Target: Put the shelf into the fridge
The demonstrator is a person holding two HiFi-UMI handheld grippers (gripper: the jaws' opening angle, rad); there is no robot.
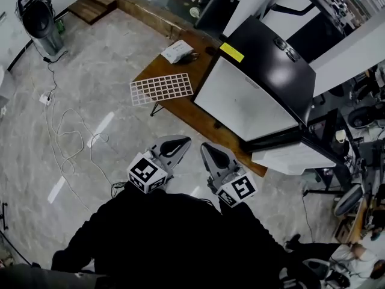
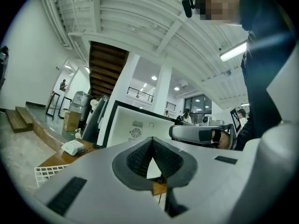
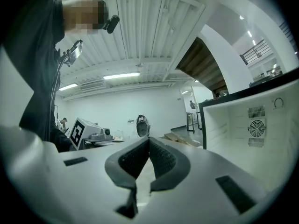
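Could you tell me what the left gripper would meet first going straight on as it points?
Probably the open fridge, above the table edge, though depth is unclear; the shelf lies left of that line.

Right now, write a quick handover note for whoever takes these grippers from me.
Left gripper: shut, empty, short of the table.
Right gripper: shut, empty, beside the left one.
Wire shelf: flat on the table, left of the fridge in the head view, untouched.
Fridge: open, white interior showing.
Done: nothing yet.
Left: grasp the shelf and slide it into the fridge.
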